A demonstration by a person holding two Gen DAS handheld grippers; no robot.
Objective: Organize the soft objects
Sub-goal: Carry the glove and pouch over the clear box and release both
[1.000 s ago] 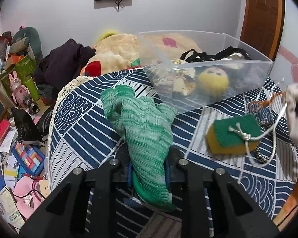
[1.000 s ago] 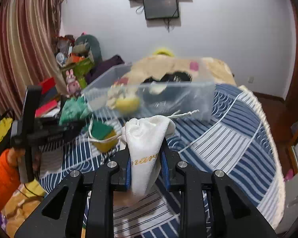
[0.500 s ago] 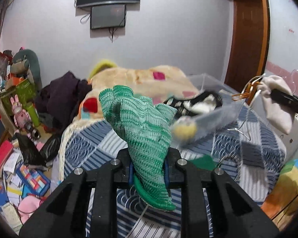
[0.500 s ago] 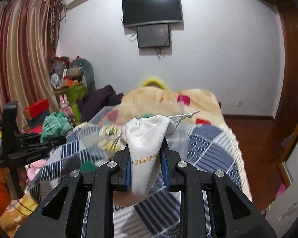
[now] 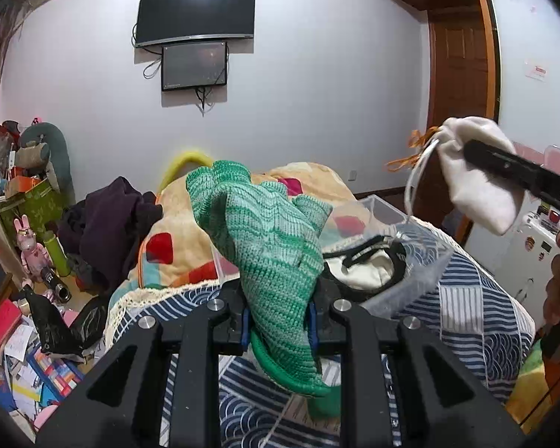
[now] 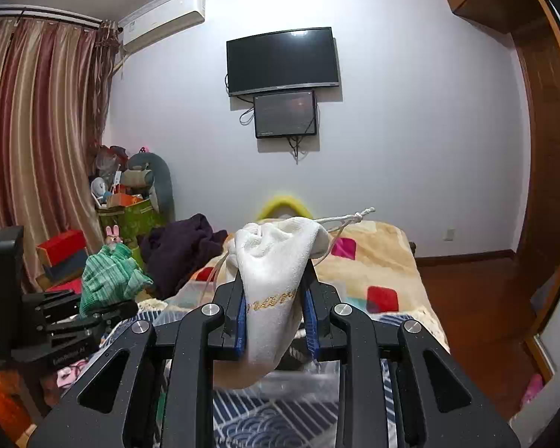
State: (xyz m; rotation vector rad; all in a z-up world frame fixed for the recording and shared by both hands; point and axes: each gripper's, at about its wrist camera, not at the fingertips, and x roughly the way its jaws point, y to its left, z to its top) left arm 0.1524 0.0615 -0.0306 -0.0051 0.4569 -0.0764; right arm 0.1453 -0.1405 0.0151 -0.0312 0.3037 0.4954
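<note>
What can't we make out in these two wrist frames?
- Clear bin, left wrist view: contents partly hidden behind green knit glove.
- White drawstring pouch, right wrist view: gold lettering too small, partly covered by finger pads.
- Clear bin, right wrist view: blurred, mostly behind right gripper.

A green knitted glove (image 5: 268,246) stands upright, pinched at its cuff; right of it a white drawstring pouch (image 6: 276,283) is held aloft above the clear bin (image 5: 403,257).
</note>
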